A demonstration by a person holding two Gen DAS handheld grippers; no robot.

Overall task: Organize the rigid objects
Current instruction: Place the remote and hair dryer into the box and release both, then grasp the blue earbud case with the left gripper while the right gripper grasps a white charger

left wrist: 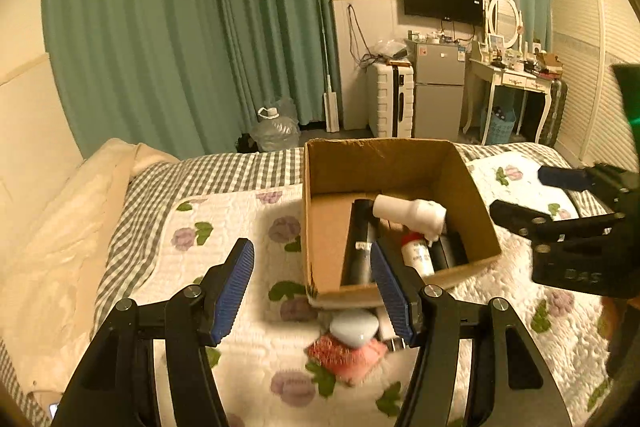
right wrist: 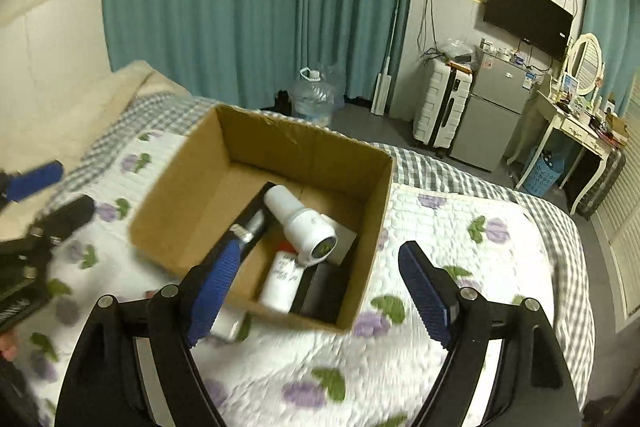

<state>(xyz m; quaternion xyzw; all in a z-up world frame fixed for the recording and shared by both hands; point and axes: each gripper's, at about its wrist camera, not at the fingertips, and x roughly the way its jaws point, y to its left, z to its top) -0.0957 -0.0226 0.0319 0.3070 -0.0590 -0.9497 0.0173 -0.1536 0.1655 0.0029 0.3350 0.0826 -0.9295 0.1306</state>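
Both grippers gape wide and empty: left gripper [left wrist: 312,277] lower centre over the grey pebble-shaped item [left wrist: 354,327], right gripper [right wrist: 316,283] beside the cardboard box [right wrist: 192,163] mid-frame. Closing carelessly could snag the pink cloth [left wrist: 344,355].

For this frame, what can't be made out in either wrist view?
- Left wrist: the pale rounded object and pink item before the cardboard box are motion-blurred; what they are is unclear.
- Both views: the black items on the box floor are partly covered by the white bottle and the near wall.
- Right wrist: print on the smaller white bottle is blurred.
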